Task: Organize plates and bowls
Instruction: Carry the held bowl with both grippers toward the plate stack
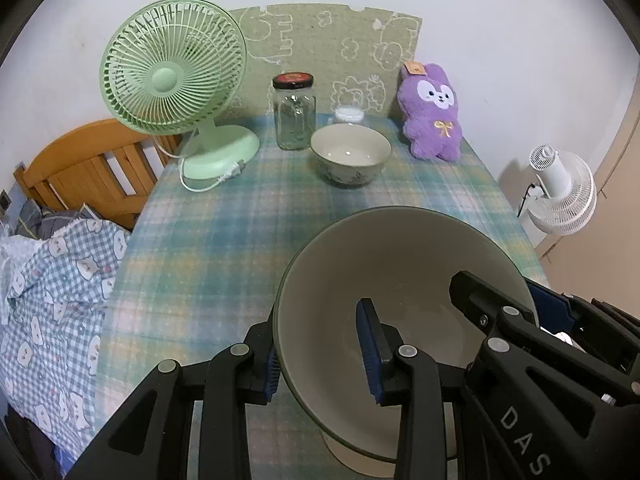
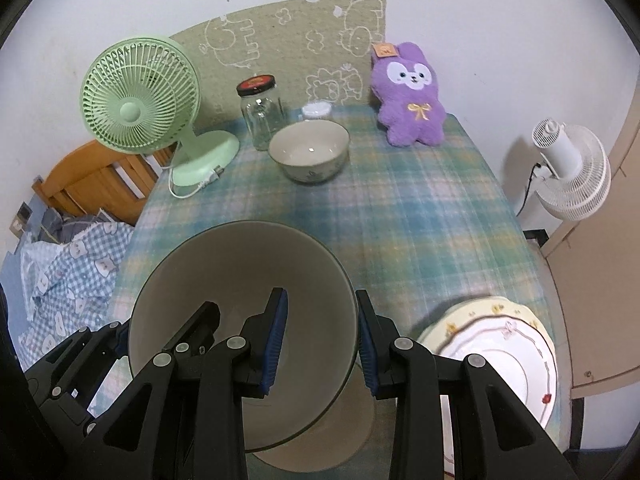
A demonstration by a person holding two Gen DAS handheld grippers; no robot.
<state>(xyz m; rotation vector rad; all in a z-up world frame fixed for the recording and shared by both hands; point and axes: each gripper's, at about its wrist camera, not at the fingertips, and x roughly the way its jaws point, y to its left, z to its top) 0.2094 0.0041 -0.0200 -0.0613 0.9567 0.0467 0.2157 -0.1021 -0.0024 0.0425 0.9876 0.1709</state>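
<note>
A large grey bowl is held off the table, tilted, w/ both grippers pinched on its rim: left gripper on the left side of the rim, one finger inside & one outside; right gripper on the right side, same way. In the left wrist view the right gripper is seen at the bowl's far rim.

Table is covered w/ a teal-and-pink plaid cloth & stands against a white wall. At the back, a small floral bowl sits upright near the centre, w/ a glass jar (red-black lid) just behind-left of it & a small white-lidded container behind it. A green desk fan is set at back left, cord lying on the cloth; a purple plush bunny is propped at back right. A green mat w/ white doodles leans on the wall.

A floral-edged plate lies at the near right corner of the table.

Beside the table: wooden bed frame & checked bedding at left, white floor fan at right.
</note>
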